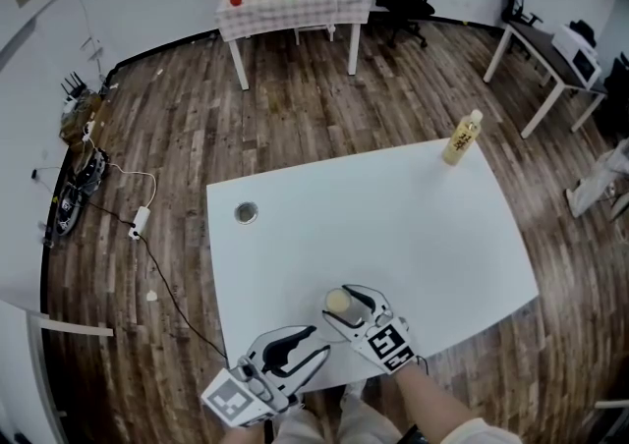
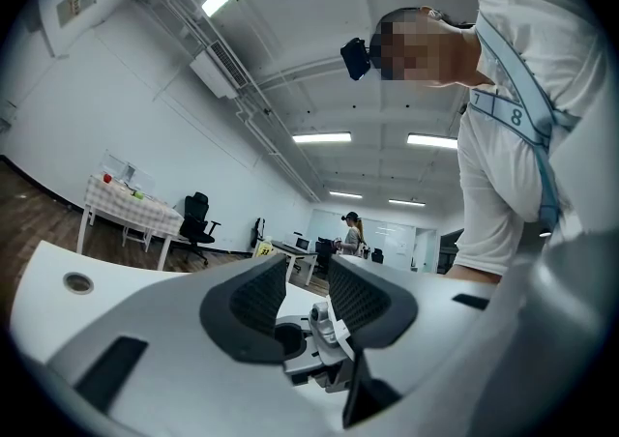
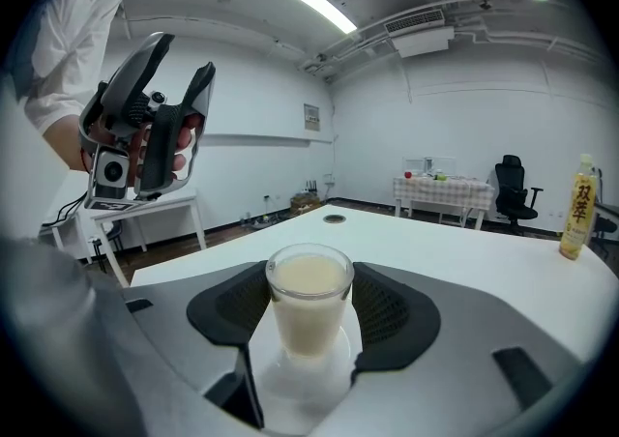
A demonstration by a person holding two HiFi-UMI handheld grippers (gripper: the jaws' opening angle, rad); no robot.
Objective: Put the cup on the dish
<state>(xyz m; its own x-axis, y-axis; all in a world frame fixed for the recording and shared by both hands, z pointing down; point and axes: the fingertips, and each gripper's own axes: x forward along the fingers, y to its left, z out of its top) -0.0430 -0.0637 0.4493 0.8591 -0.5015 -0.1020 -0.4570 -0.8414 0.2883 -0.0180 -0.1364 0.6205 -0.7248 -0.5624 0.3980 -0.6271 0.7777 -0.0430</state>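
Observation:
A clear glass cup (image 1: 339, 302) (image 3: 309, 305), full of a pale milky drink, stands upright near the front edge of the white table (image 1: 393, 226). My right gripper (image 1: 345, 304) (image 3: 309, 319) is shut on it, one dark pad on each side of the glass. A pale round patch lies under the cup's base; I cannot tell whether it is a dish. No separate dish shows in any view. My left gripper (image 1: 320, 342) (image 2: 309, 282) is off the table's front left corner, its jaws a little apart with nothing between them. The right gripper view shows it raised at upper left.
A yellow drink bottle (image 1: 462, 138) (image 3: 578, 208) stands at the table's far right corner. A round cable hole (image 1: 246, 213) (image 3: 335, 218) is at the far left. A chequered table (image 1: 293, 2), office chairs and floor cables lie beyond.

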